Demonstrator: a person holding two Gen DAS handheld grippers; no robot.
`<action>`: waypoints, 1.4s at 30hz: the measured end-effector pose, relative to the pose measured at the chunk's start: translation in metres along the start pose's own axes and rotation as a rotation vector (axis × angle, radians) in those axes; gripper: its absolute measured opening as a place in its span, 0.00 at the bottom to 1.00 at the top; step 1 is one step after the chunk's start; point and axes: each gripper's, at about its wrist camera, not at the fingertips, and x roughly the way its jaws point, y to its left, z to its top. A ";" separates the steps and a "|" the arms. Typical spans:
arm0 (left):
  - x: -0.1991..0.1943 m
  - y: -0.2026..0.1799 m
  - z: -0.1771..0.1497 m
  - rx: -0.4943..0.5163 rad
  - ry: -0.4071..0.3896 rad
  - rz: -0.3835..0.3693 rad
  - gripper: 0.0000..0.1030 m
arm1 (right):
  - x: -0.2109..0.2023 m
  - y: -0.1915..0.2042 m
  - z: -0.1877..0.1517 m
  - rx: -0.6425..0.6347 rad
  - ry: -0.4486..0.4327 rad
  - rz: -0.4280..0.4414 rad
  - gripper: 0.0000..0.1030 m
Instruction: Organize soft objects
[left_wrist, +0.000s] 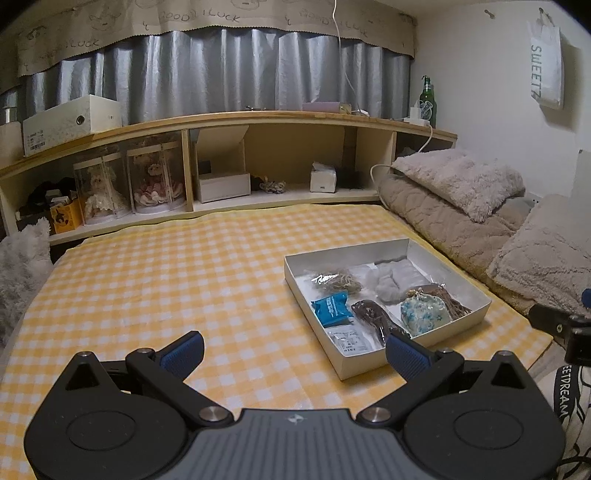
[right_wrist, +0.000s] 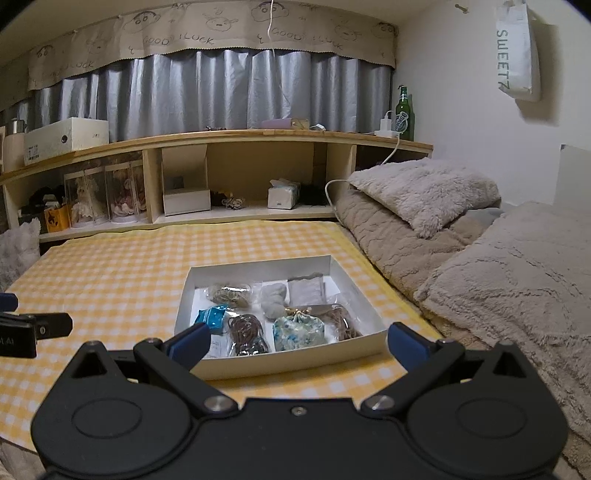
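Observation:
A shallow white box (left_wrist: 458, 325) (right_wrist: 303, 356) lies on the yellow checked cloth. It holds a blue packet (left_wrist: 330, 307) (right_wrist: 211, 316), a floral drawstring pouch (left_wrist: 424, 314) (right_wrist: 298, 330), bagged brown cords (left_wrist: 373, 314) (right_wrist: 248, 334), a bag of rubber bands (left_wrist: 340, 281) (right_wrist: 229, 293) and white soft items (left_wrist: 388, 282) (right_wrist: 274, 295). My left gripper (left_wrist: 294, 352) is open and empty, left of the box's near corner. My right gripper (right_wrist: 299, 345) is open and empty, in front of the box's near wall.
A wooden shelf (left_wrist: 258, 118) (right_wrist: 240, 134) at the back holds boxes, dolls in clear cases and a green bottle (left_wrist: 427, 103). Folded fluffy beige blankets (left_wrist: 461, 199) (right_wrist: 480, 251) lie to the right. The checked cloth (left_wrist: 166, 280) covers the surface.

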 end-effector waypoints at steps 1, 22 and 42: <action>0.000 0.000 0.000 0.001 -0.002 0.003 1.00 | 0.000 0.001 -0.001 -0.002 0.001 0.002 1.00; 0.000 0.004 -0.003 -0.010 -0.001 0.008 1.00 | 0.001 0.007 -0.004 -0.028 0.005 0.021 1.00; -0.002 0.005 -0.002 -0.016 -0.002 0.015 1.00 | 0.002 0.007 -0.006 -0.009 0.013 0.035 1.00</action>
